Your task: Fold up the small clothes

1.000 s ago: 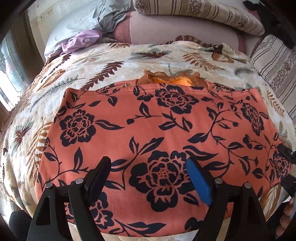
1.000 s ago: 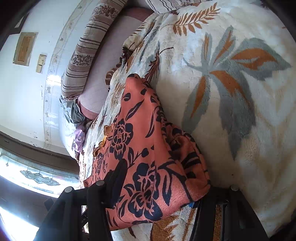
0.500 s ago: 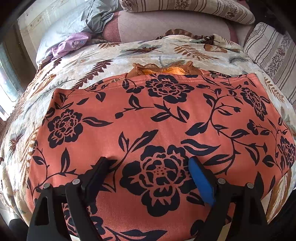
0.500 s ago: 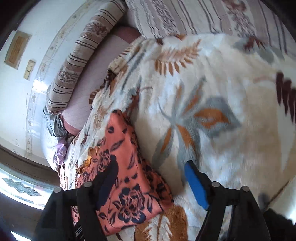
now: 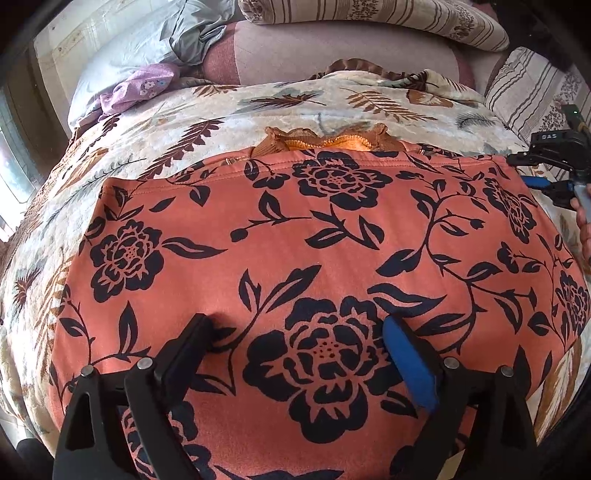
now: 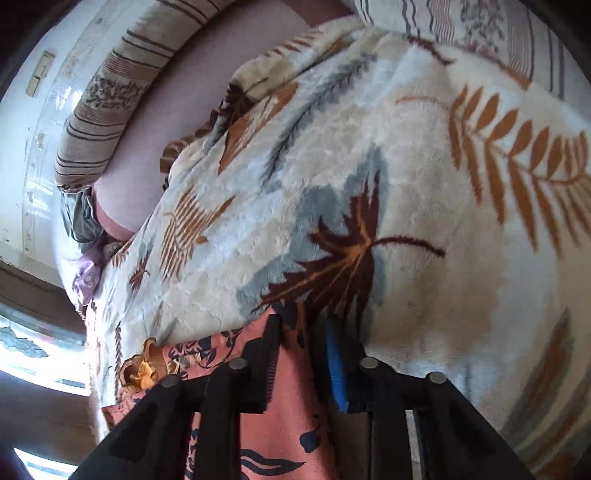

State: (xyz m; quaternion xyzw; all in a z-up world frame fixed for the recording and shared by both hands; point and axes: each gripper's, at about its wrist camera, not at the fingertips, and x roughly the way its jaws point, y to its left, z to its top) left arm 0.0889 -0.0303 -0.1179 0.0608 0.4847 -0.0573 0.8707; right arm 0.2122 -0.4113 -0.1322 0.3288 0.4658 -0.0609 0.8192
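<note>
An orange garment with black flowers (image 5: 303, 240) lies folded flat on the leaf-print blanket (image 5: 258, 110). An orange ruffled trim (image 5: 325, 138) peeks out at its far edge. My left gripper (image 5: 295, 339) is open, its fingers resting on the garment's near part. My right gripper (image 6: 301, 332) has its jaws close together over the garment's far right corner (image 6: 291, 369); the frames do not show whether they pinch the cloth. It also shows at the right edge of the left wrist view (image 5: 546, 173).
Striped bolsters (image 5: 388, 18) and a pink cushion (image 5: 332, 55) line the back. A grey cloth (image 5: 192, 37) and a purple cloth (image 5: 140, 86) lie at the far left. A window (image 6: 33, 350) is on the left.
My right gripper let go of the garment's near right corner, swung away over the blanket, then came to the far right corner with its jaws narrowed. My left gripper stayed open on the garment.
</note>
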